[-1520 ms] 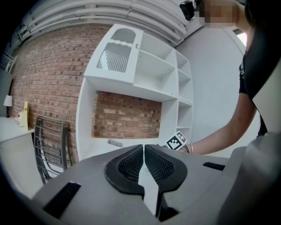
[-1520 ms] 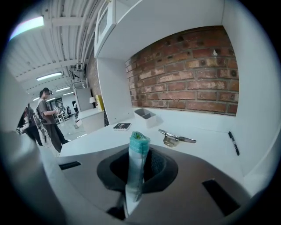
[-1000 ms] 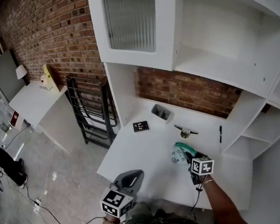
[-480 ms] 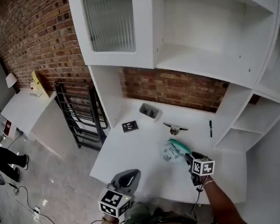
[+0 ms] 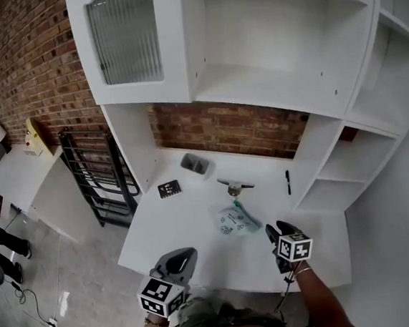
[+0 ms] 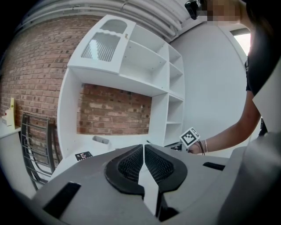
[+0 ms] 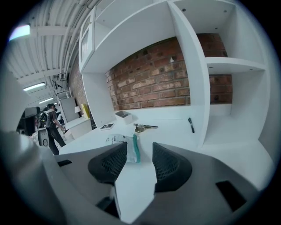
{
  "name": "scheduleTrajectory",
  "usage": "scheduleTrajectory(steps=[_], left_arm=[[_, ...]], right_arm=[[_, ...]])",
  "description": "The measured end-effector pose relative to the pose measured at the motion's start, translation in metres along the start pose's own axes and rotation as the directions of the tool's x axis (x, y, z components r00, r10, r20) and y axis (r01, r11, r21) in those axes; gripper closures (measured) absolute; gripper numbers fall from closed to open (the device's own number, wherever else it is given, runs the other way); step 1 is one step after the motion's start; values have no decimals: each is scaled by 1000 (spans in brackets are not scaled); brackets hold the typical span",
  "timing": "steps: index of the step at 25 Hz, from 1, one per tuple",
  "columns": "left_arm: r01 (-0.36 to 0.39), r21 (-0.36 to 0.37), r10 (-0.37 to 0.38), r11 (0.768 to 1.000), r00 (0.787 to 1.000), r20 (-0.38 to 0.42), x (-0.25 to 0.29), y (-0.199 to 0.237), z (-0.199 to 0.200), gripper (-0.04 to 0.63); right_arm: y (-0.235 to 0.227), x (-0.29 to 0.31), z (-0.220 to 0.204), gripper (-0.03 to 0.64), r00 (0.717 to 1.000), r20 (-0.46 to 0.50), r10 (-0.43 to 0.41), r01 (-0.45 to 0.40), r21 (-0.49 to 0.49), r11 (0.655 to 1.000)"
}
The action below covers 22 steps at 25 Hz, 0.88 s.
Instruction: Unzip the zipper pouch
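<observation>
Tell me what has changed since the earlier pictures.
The right gripper drew back from the pouch, toward the person; its jaws widened and hold nothing. The pouch still lies on the table, and the left gripper stays shut near the front edge.

Head view high above desk (image 5: 197, 240); gripper views low, likely sharing it.

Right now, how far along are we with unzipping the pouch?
Done: nothing I can confirm; the pouch lies flat on the desk, its teal zipper too small to read. In hand: nothing; the right claw is open short of it, the left claw shut and empty. Left: likely grip the pull and slide it.
</observation>
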State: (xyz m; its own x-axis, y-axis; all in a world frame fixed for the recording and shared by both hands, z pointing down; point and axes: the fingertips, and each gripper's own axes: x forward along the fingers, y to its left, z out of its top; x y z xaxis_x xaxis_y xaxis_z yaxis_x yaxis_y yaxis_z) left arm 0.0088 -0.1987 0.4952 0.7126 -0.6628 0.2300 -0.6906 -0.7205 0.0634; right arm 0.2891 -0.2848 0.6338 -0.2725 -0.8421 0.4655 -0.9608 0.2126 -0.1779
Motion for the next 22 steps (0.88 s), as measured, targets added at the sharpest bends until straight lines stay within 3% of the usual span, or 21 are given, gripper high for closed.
scheduleTrajectory(steps=[9,17,22], left_arm=[[-6,-5,6,1000,1000,5,8,-3,4,589],[-24,-6,24,1000,999,31,10,-8,12,589],[-40,3,40,999,998,46,12,-15,15,589]], right_arm=[[30,-62,65,439,972,234,35,-29,-28,999],[92,-120,110,475,920,368,136,-62,-206,977],[115,-144,121,530,901,405,152,-19,-313,950]])
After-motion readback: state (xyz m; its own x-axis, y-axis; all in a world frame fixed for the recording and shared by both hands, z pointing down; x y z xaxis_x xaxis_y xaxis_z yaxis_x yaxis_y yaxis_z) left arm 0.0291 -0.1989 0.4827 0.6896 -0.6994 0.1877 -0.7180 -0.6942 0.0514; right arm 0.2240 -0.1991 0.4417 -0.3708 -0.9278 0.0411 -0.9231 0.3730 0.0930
